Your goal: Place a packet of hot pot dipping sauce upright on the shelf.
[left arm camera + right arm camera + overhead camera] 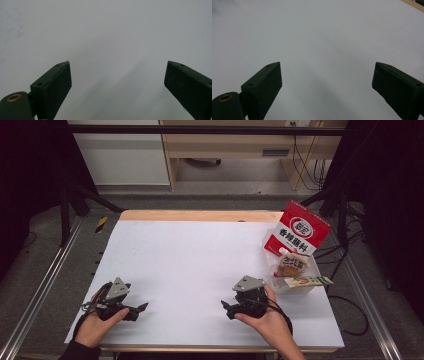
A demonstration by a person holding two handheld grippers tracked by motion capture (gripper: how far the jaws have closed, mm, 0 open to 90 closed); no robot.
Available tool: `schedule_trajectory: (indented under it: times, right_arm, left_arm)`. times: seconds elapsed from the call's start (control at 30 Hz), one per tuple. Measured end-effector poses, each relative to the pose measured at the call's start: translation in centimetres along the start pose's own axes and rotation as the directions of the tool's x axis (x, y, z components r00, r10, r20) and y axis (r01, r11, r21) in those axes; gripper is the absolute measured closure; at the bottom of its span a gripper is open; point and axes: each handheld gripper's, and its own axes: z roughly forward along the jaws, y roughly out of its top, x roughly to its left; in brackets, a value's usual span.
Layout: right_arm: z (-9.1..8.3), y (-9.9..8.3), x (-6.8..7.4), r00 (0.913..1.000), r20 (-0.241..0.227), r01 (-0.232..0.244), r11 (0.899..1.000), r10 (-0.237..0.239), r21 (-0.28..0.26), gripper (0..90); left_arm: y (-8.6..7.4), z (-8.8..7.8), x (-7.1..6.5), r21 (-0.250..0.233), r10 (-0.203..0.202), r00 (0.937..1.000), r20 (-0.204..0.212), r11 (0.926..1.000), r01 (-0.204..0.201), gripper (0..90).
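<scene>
While both hands rest near the front edge of the surface (200, 255), each set of tongs sits spread wide with nothing between the jaws. Left tongs (142, 307) lie by the front left corner, held by the left hand (97, 327), tips pointing toward the middle. Right tongs (225, 307) sit right of centre near the front edge under the right hand (265, 320), tips pointing left. In the left gripper view and right gripper view, wide gap, bare white surface beyond; whether the jaws touch it is unclear. Farther back at the right edge, well apart from both tongs: a red-and-white packet (298, 231) standing tilted, a small clear snack bag (291, 265) in front of it, and a flat green-ended packet (305, 282), overlapping, labels too small to read.
</scene>
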Motion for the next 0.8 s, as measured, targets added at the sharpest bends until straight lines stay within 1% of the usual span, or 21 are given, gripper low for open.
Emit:
schedule_trajectory:
  times: [0.07, 0.13, 0.2, 0.23, 0.3, 0.33, 0.4, 0.6, 0.63, 0.8]
  right_arm:
    - [0.7, -0.1, 0.1, 1.0, -0.002, -0.004, 1.0, 0.004, 0.011, 9.7]
    - [1.4, -0.1, 0.1, 1.0, -0.002, -0.007, 1.0, 0.007, 0.016, 11.7]
    - [2.1, -0.1, 0.2, 0.9998, -0.006, -0.018, 1.0, 0.018, 0.023, 11.7]
    - [3.0, 0.0, 0.2, 0.9996, -0.007, -0.029, 0.999, 0.029, 0.029, 11.1]
    - [3.3, 0.1, 0.2, 0.9994, -0.008, -0.035, 0.999, 0.035, 0.033, 10.7]
    - [3.9, 0.2, 0.3, 0.9991, -0.005, -0.042, 0.998, 0.042, 0.041, 10.1]
    - [4.4, 0.3, 0.4, 0.999, 0.005, -0.045, 0.998, 0.045, 0.051, 9.4]
    - [5.4, 0.2, 0.9, 0.9983, -0.006, -0.058, 0.996, 0.059, 0.063, 7.5]
    - [5.4, 0.1, 1.1, 0.998, -0.004, -0.063, 0.997, 0.063, 0.055, 7.4]
    - [5.5, -0.1, 1.3, 0.9982, -0.002, -0.06, 0.997, 0.06, 0.05, 6.6]
  left_arm:
    - [0.0, 0.0, 0.0, 0.0, 0.0, 1.0, 0.0, 1.0, 0.0, 7.2]
    - [0.0, 0.0, 0.0, 0.002, 0.001, 1.0, 0.0, 1.0, -0.001, 7.2]
    - [0.0, 0.0, 0.0, 0.002, 0.001, 1.0, 0.001, 1.0, -0.001, 7.2]
    - [0.0, 0.0, 0.0, 0.0, 0.001, 1.0, 0.0, 1.0, -0.001, 7.2]
    - [0.0, 0.0, 0.0, 0.0, 0.001, 1.0, 0.0, 1.0, -0.001, 7.2]
    - [0.0, 0.0, 0.0, 0.0, 0.001, 1.0, 0.0, 1.0, -0.001, 7.2]
    - [0.0, 0.0, 0.0, 0.0, 0.003, 1.0, 0.001, 1.0, -0.003, 7.2]
    - [0.0, 0.0, 0.0, 0.001, 0.006, 1.0, 0.003, 1.0, -0.006, 7.1]
    - [0.0, 0.1, -0.1, 0.007, 0.006, 1.0, 0.003, 1.0, -0.006, 7.0]
    - [0.1, 0.3, -0.2, 0.013, 0.012, 0.9999, 0.006, 0.9998, -0.012, 7.0]
